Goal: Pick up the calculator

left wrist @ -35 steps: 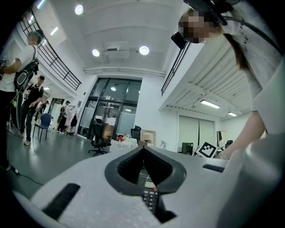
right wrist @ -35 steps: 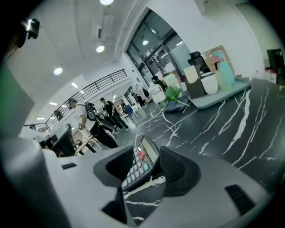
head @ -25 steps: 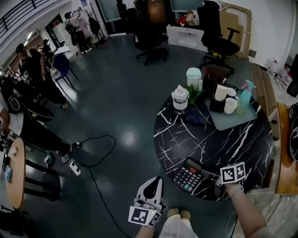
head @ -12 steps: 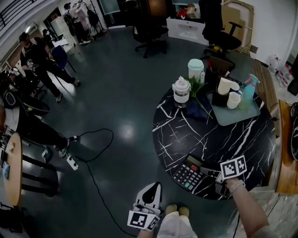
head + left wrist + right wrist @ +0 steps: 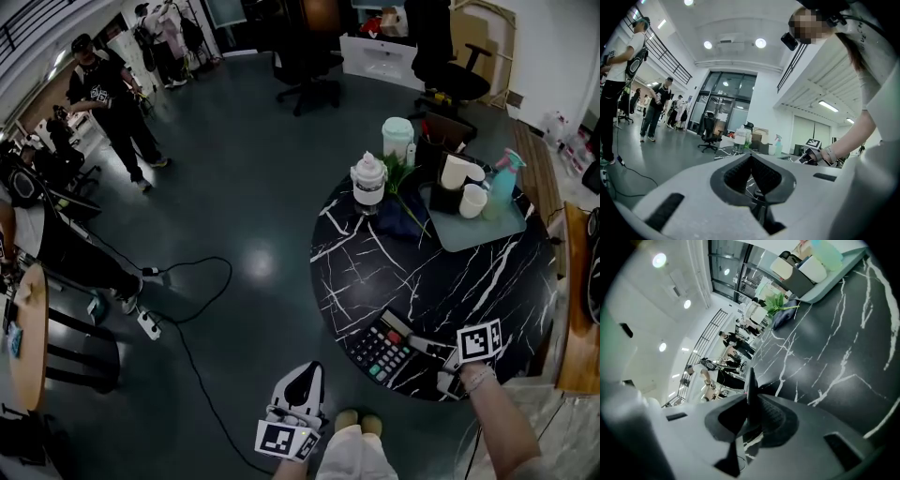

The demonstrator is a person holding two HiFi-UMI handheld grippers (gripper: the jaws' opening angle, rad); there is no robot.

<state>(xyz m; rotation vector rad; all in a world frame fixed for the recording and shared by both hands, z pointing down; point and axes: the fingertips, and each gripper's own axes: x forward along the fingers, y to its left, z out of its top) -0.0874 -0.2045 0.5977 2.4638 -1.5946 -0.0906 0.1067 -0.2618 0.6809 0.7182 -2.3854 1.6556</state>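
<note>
While the right gripper (image 5: 435,354) is closing on the calculator (image 5: 382,350) at its 3 o'clock edge — left gripper (image 5: 305,377) hanging shut, empty — a steady lift is probably coming next.

Light-grey left tool (image 5: 307,373), black pads (image 5: 733,173), square-marker cubes (image 5: 478,341), wristband (image 5: 473,377), pale shoes (image 5: 360,427)

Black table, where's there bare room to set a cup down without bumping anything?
The widest bare patch is the middle of the table, between the tray at the back and the calculator at the near edge. The left rim between the jar and the calculator is also free. The back is crowded: jar, plant, tray with cups.
</note>
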